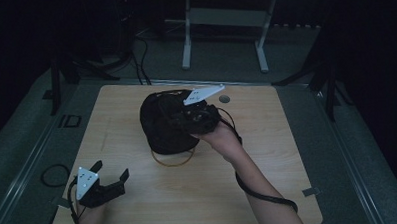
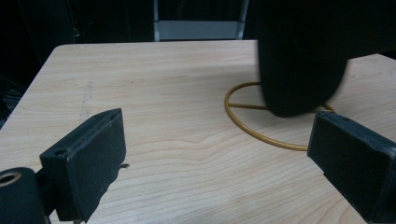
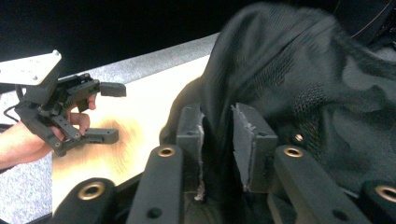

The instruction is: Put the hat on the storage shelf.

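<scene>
My right fingers (image 3: 218,140) pinch a fold of the black cap (image 1: 164,123) over the gold wire stand (image 2: 261,135); my left fingers (image 2: 224,154) stay spread, empty. If the thin fold slips free, the cap could drop off-centre.

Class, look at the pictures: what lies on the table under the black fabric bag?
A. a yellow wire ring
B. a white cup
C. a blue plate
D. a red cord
A: a yellow wire ring lies on the wooden table, partly under the black fabric bag.

Dim room, grey carpet (image 1: 224,61)
</scene>
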A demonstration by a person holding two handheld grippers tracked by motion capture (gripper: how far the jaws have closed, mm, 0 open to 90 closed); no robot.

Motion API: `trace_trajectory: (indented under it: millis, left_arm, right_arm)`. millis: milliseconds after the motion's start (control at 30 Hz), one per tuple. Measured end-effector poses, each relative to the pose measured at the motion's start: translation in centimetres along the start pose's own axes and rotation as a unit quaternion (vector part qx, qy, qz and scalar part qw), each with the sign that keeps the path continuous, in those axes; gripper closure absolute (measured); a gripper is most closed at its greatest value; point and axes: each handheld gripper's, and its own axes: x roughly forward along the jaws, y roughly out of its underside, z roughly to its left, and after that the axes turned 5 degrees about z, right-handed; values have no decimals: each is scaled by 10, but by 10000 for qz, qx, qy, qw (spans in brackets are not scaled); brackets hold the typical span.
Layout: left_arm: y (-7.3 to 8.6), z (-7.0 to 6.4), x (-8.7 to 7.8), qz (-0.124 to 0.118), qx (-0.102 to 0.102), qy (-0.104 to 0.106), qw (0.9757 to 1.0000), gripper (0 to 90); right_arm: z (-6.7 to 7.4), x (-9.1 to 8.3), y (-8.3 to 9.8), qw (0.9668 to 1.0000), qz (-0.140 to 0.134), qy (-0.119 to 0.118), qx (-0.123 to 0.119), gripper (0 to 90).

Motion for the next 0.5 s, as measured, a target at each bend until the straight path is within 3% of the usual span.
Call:
trace_trajectory:
  millis: [167,500]
  left_arm:
    - [0,0,0,24,11,18,10000,52]
    - [1,1,1,21,-6,6,10000,52]
  right_arm:
    - [-6,-3,2,9999,-1,8,141,666]
    - [-3,-11,9,9999,-91,75,20,527]
